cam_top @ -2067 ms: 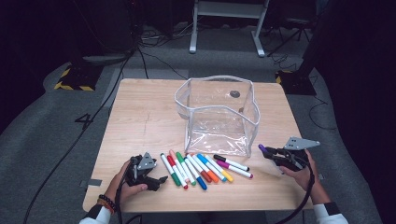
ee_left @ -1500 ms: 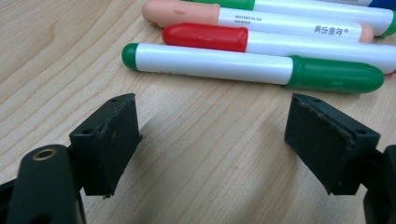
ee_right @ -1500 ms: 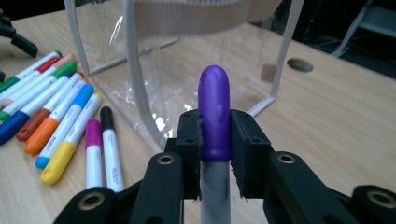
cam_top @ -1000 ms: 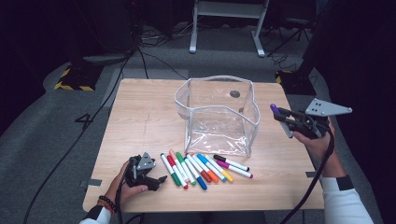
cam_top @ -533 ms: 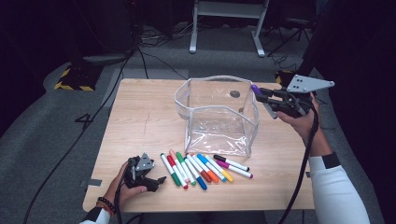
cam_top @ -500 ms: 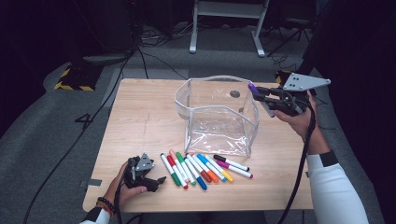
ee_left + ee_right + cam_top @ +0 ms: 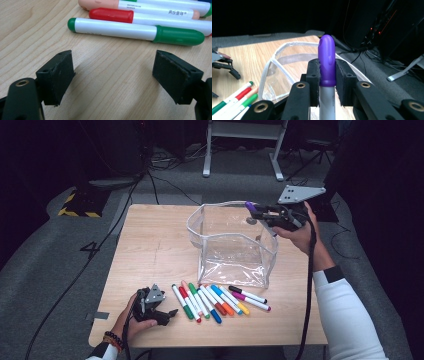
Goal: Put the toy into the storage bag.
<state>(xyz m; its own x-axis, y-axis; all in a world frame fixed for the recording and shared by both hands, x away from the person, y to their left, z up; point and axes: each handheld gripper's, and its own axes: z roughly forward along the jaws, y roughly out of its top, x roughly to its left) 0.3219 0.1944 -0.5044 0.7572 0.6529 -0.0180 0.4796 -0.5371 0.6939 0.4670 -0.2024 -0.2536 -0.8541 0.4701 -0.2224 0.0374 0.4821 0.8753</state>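
Light: we see the table lit from above, surroundings dark | Shadows: soft, short beside the left gripper | Sharpness: high view slightly soft; close markers crisp | Glare: faint sheen on the clear pouch

place: lab | signs: floor cables; hazard tape; dark equipment racks
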